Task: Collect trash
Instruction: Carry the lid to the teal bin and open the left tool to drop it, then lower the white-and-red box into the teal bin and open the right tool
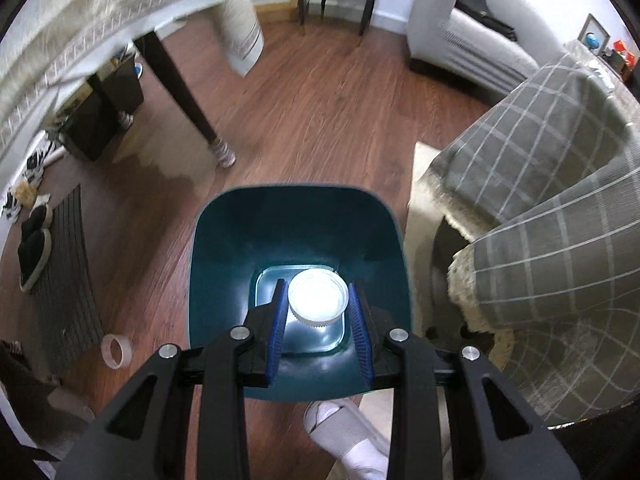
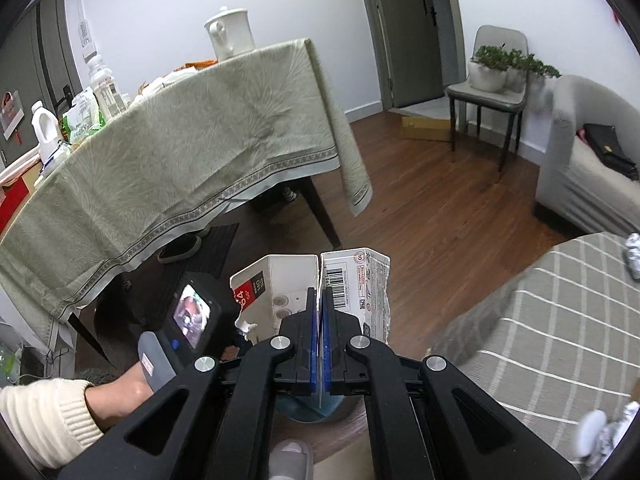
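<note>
In the left wrist view, my left gripper point(image 1: 318, 296) hangs over a teal trash bin point(image 1: 224, 248) on the wood floor. A white round plastic lid point(image 1: 318, 298) shows between the blue pads point(image 1: 280, 312), brightly lit; whether it is gripped or lies on the bin's bottom I cannot tell. In the right wrist view, my right gripper point(image 2: 321, 300) is shut on a flattened white cardboard package point(image 2: 356, 280) with a barcode and red label, held upright. The left hand's gripper unit point(image 2: 192, 316) is to its left, and the bin's rim point(image 2: 308, 408) shows below the fingers.
A dining table with a pale green cloth point(image 2: 180, 148) stands left, its dark leg point(image 1: 180, 92) near the bin. A checked-cloth table point(image 1: 540, 184) is at the right, crumpled foil point(image 2: 634, 256) on it. A tape roll point(image 1: 116, 350), slippers point(image 1: 34, 248), a chair point(image 2: 484, 96) and a sofa point(image 2: 592, 168) surround.
</note>
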Tool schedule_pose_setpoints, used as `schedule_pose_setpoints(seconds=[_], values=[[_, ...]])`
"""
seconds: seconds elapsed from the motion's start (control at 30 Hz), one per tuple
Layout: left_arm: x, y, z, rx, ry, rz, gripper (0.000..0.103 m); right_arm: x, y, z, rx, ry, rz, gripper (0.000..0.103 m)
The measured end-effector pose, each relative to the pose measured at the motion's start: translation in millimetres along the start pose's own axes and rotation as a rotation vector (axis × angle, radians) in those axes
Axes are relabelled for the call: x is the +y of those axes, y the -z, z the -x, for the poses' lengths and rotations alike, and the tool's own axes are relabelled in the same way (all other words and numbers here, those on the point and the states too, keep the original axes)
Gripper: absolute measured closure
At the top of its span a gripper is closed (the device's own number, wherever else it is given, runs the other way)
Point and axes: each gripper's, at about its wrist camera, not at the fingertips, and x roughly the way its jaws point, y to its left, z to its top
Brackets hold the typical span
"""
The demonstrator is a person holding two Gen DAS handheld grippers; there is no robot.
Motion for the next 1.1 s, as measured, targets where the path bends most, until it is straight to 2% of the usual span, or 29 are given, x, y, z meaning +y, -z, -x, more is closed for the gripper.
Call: schedule_pose_setpoints(seconds=[0.37, 0.43, 0.5, 0.63, 0.9, 1.1], values=[[25, 12, -28, 0.090, -0.019, 0.012, 0.069, 17, -3, -53, 0.082, -0.038, -0.030, 0.101], [28, 13, -27, 0.079, -0.014, 0.008, 0.061, 21, -3, -62, 0.100, -0.039, -0.033, 0.101], [30, 13, -24, 0.066, -0.010, 0.010, 0.057, 22, -2, -69, 0.113, -0.038, -0.036, 0.101], [35, 12, -15, 0.043, -0.012, 0.013, 0.057, 24, 1, -83, 0.134, -0.036, -0.039, 0.101], [54, 11, 27, -0.069, -0.011, 0.051, 0.056, 29, 9, -108, 0.177, -0.026, -0.041, 0.101], [64, 8, 49, -0.128, -0.019, 0.066, 0.060, 27, 32, -142, 0.248, -0.015, -0.048, 0.101]])
